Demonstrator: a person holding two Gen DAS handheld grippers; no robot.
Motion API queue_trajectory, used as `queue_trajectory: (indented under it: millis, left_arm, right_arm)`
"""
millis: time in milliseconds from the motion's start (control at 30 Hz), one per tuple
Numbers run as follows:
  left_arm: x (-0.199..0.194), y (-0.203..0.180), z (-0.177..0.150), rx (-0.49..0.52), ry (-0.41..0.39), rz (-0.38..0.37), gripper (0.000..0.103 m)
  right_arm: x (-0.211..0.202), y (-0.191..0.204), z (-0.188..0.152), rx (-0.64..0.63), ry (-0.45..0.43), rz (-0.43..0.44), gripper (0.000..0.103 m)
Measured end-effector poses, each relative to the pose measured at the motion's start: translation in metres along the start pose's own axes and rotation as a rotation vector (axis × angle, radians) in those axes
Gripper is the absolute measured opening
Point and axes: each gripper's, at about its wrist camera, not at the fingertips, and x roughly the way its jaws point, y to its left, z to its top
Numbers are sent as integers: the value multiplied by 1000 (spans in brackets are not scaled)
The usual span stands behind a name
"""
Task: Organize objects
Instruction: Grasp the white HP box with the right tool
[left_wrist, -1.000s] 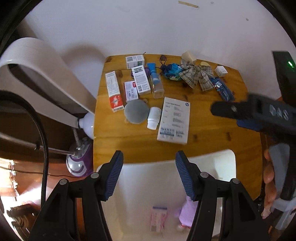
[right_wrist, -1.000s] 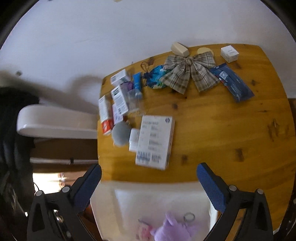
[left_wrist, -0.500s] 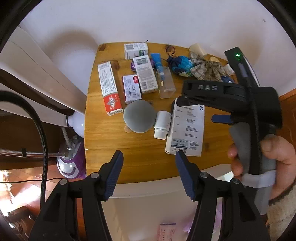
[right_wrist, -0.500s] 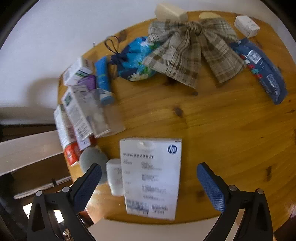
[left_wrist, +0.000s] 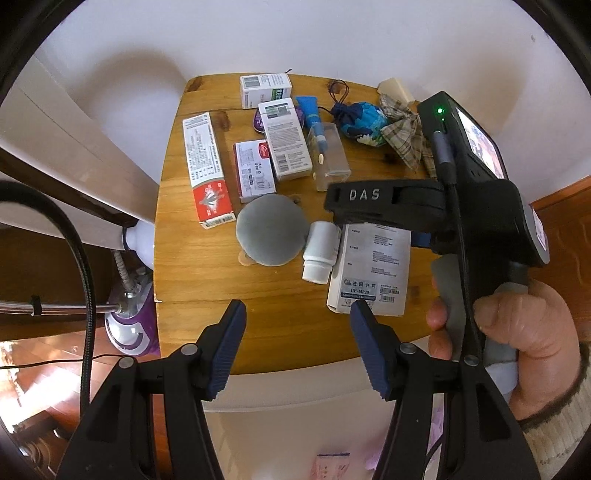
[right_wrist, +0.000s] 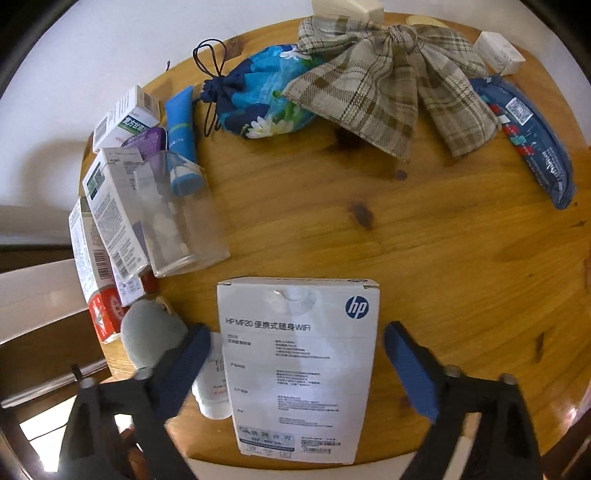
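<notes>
A white HP box (right_wrist: 299, 365) lies flat near the front edge of the wooden table (right_wrist: 443, 240). My right gripper (right_wrist: 297, 334) is open and low over it, one finger on each side of the box. Its left finger (right_wrist: 184, 362) overlaps a white pill bottle (right_wrist: 212, 391) and a grey round pad (right_wrist: 151, 339). In the left wrist view my left gripper (left_wrist: 297, 317) hangs open and empty above the table's front edge, close to the box (left_wrist: 373, 269). A hand (left_wrist: 517, 343) holds the right gripper body (left_wrist: 461, 192), which hides its fingertips.
Medicine boxes (left_wrist: 207, 170), a clear plastic case (right_wrist: 181, 218) and a blue tube (right_wrist: 181, 129) crowd the left side. A floral drawstring pouch (right_wrist: 266, 99), plaid bow (right_wrist: 391, 85) and blue packet (right_wrist: 532, 147) line the back. A white bin (left_wrist: 295, 384) sits below the front edge.
The right gripper has dropped and moved in toward the HP box, so its fingers now straddle it. The left gripper has also come closer to the table.
</notes>
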Motion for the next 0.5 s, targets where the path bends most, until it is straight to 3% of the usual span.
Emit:
queue_trajectory:
  millis: [500]
  left_arm:
    - [46, -25, 19, 69, 103, 27, 63]
  right_arm:
    - [-12, -58, -6, 38, -24, -21, 80]
